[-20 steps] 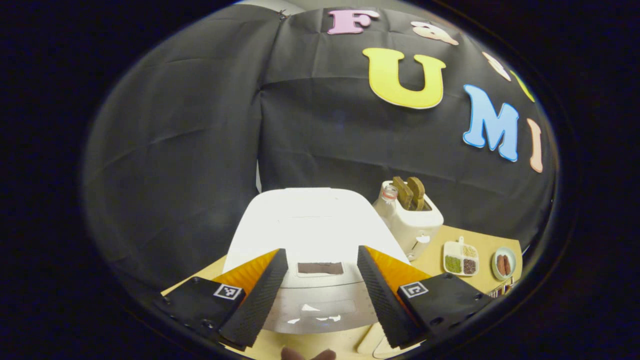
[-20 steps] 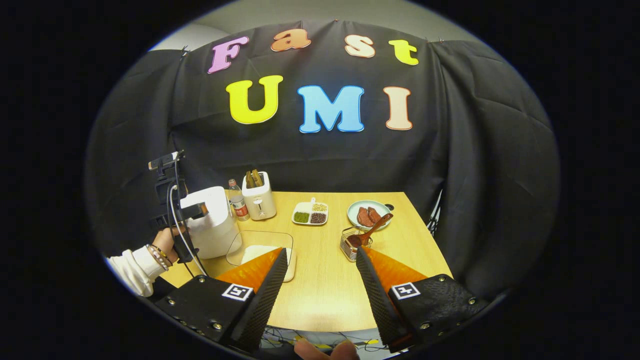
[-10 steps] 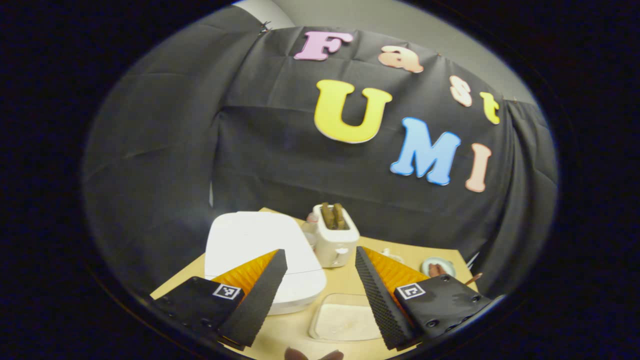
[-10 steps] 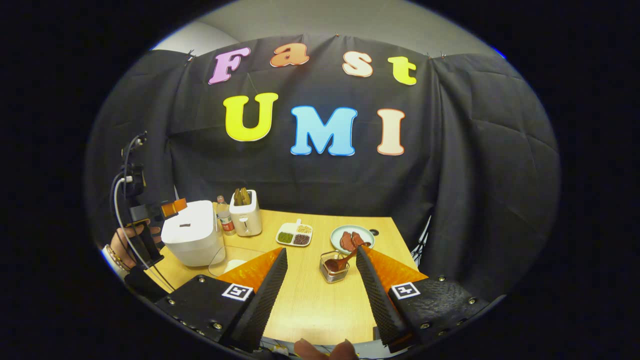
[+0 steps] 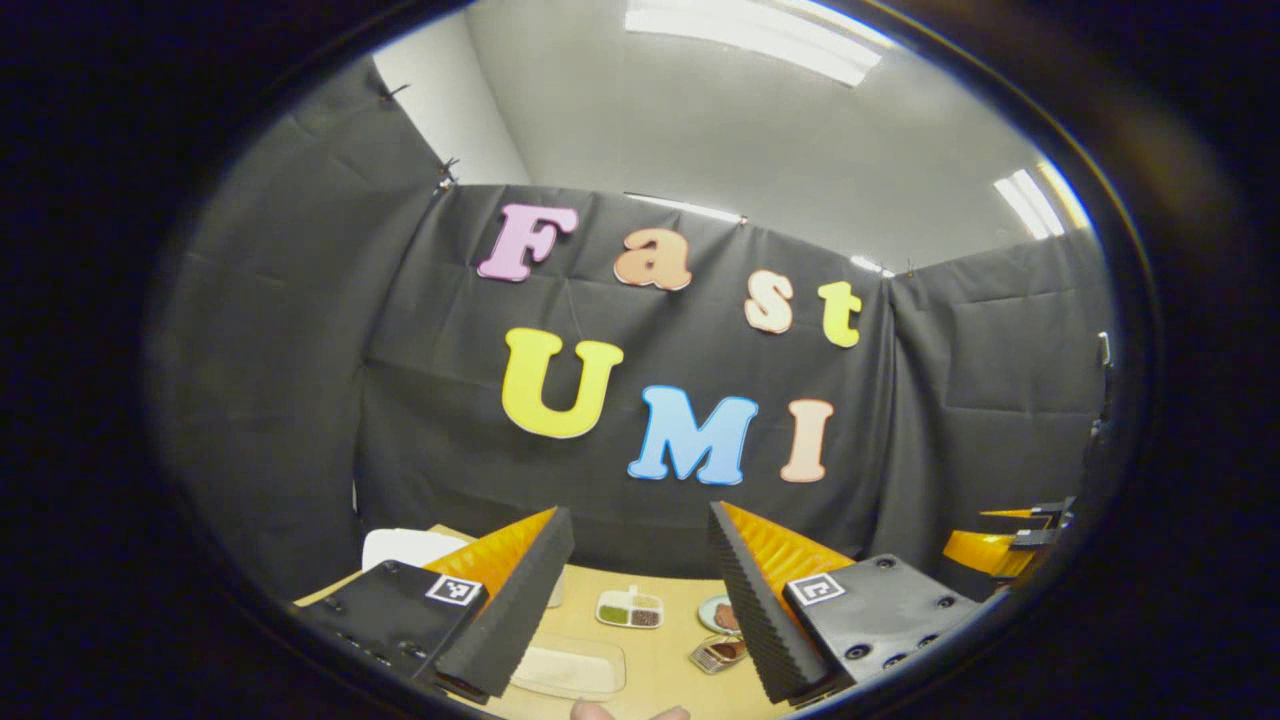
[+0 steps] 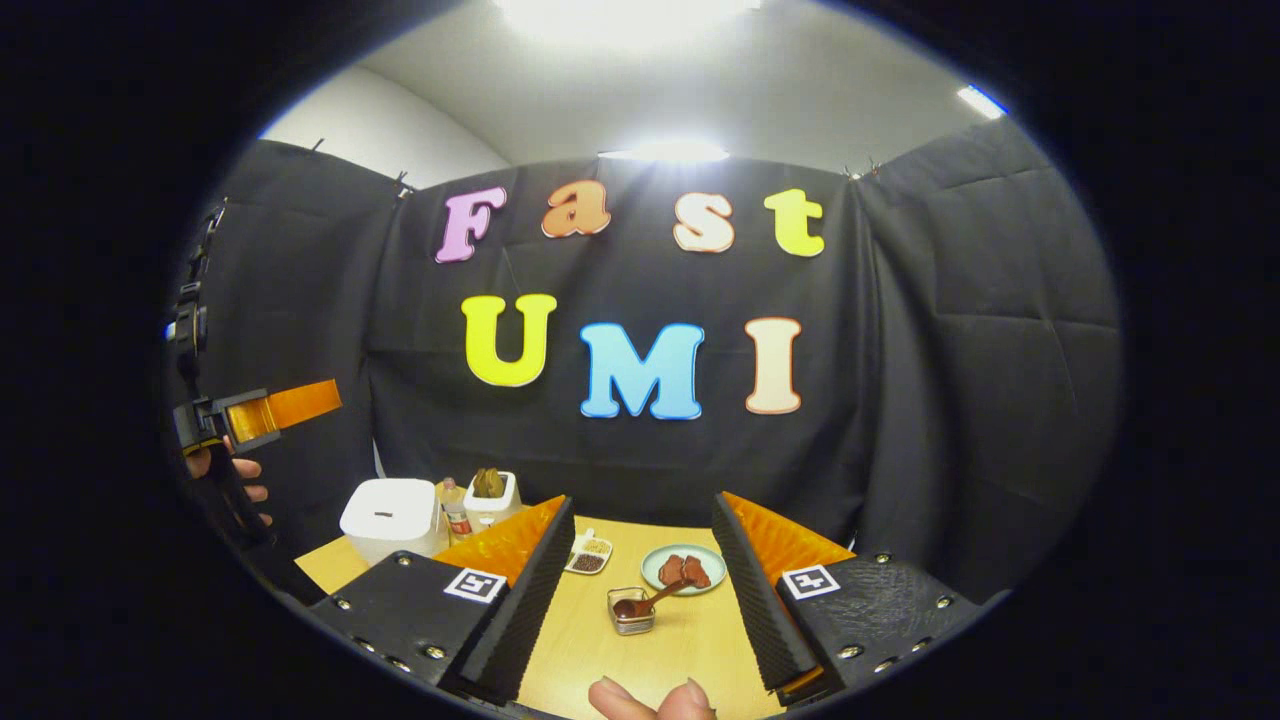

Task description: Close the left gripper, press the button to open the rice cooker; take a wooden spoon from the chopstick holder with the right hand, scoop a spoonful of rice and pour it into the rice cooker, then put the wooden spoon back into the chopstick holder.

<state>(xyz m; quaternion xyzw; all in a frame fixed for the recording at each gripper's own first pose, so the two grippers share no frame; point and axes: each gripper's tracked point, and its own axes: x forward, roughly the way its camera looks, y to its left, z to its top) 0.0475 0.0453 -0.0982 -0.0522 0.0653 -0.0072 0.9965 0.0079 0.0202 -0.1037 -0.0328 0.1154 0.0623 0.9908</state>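
Note:
The white rice cooker (image 6: 390,515) stands with its lid down at the table's left; its top edge (image 5: 405,548) peeks past my left finger. My left gripper (image 5: 637,515) is open, held high and well back from it; it also appears side-on (image 6: 300,400) in a hand (image 6: 235,480). My right gripper (image 6: 641,503) is open above the table's near edge with nothing between its fingers. The wooden spoon (image 6: 652,598) leans in the wire chopstick holder (image 6: 630,612). A clear tray of rice (image 5: 570,668) lies near the front.
A toaster (image 6: 490,495) and a small bottle (image 6: 457,515) stand right of the cooker. A divided dish of grains (image 6: 588,557) and a plate with meat (image 6: 683,570) sit mid-table on the wooden table (image 6: 700,640). Black cloth walls the booth.
Both grippers have risen, pulled back and tilted up, so the ceiling shows. The left one left its place over the rice cooker's lid. Both stay open.

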